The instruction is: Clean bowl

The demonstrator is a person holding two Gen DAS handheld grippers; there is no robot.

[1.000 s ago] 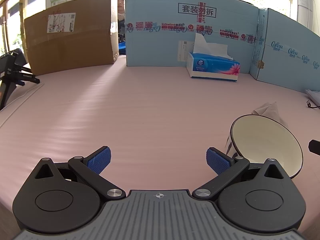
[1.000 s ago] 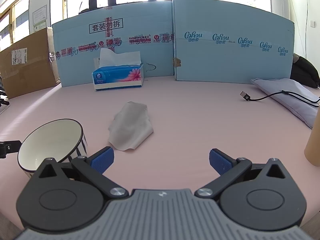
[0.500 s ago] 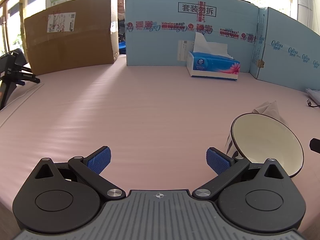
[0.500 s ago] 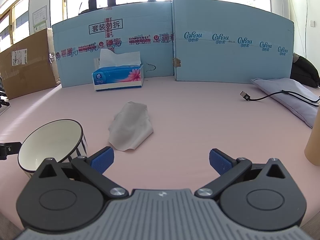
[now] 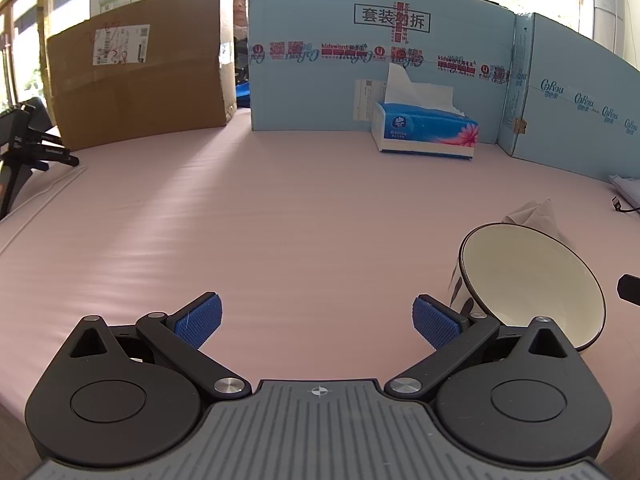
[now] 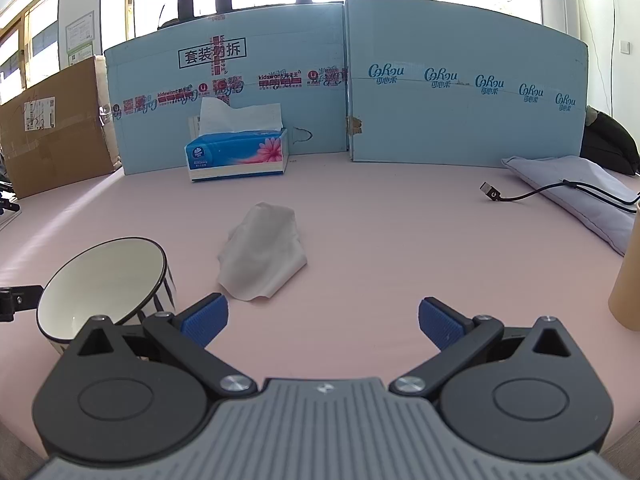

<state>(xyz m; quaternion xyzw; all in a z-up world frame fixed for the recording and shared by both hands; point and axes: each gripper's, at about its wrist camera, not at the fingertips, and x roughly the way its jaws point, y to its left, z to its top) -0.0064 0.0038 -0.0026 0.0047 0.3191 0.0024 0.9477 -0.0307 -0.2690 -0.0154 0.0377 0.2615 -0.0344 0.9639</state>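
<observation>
Left gripper (image 5: 316,316): jaws stood wide apart, holding nothing, over bare pink table (image 5: 280,220).
Bowl (image 5: 532,280): lay between the two grippers, tipped on its side, dark rim. Judged ceramic: stiff, glossy, slippery, breakable; best pinched across the rim wall.
Tissue (image 6: 260,256): crumpled just beyond bowl; soft, light.
Right gripper (image 6: 323,320): jaws spread, empty.

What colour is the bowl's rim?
The bowl has a dark, near-black rim around a cream inside, clearest in the right wrist view.
</observation>
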